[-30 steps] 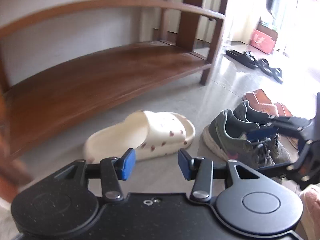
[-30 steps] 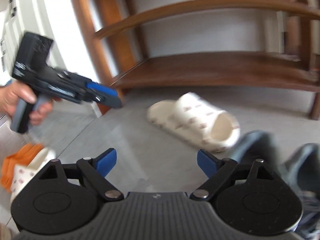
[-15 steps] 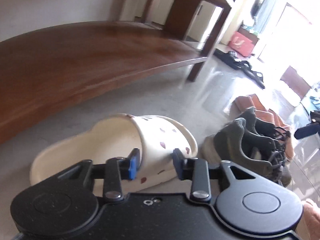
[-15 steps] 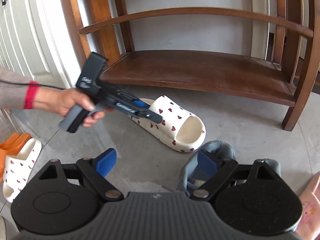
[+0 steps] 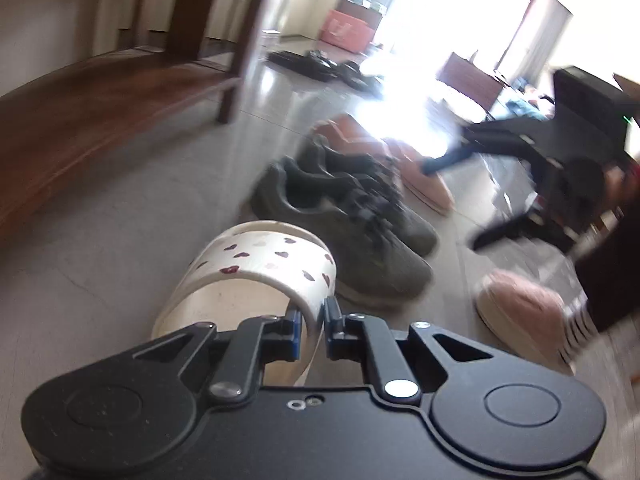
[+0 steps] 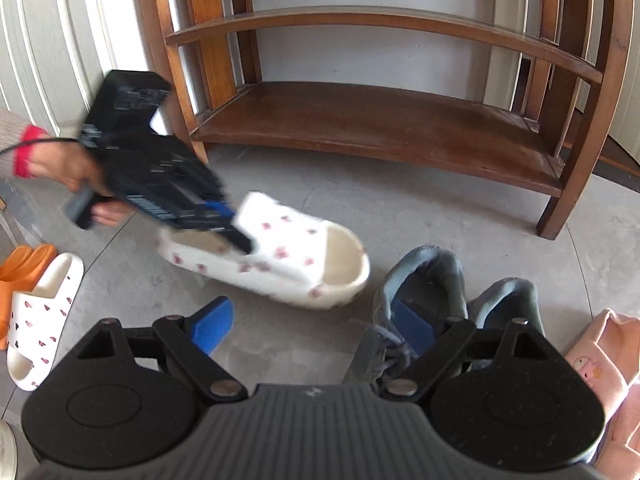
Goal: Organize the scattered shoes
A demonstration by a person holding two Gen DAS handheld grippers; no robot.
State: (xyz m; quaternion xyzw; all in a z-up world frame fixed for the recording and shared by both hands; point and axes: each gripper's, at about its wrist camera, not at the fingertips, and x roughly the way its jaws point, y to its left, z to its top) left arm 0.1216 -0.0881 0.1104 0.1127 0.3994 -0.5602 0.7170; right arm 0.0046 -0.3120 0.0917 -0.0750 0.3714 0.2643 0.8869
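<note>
My left gripper (image 5: 312, 330) is shut on the strap of a white slipper with red hearts (image 5: 256, 264), toe pointing away. The right wrist view shows the same left gripper (image 6: 236, 226) in a person's hand, clamped on that white slipper (image 6: 308, 264), which is blurred by motion on the floor before the wooden shoe rack (image 6: 360, 120). Its matching slipper (image 6: 40, 312) lies at far left. My right gripper (image 6: 312, 328) is open and holds nothing; its right finger hovers over a grey-green sneaker (image 6: 424, 280). In the left wrist view the right gripper (image 5: 452, 206) is blurred.
A pair of dark green sneakers (image 5: 340, 216) sits right of the held slipper, with brown slippers (image 5: 424, 180) behind and a pink slipper (image 5: 520, 312) nearer. An orange slipper (image 6: 24, 264) lies at left, a pink slipper (image 6: 608, 360) at right. Black sandals (image 5: 320, 66) lie far off.
My left gripper came down over the heart slipper, shut on its strap and swung right toward the sneakers. My right gripper stayed open and drew back slightly.
</note>
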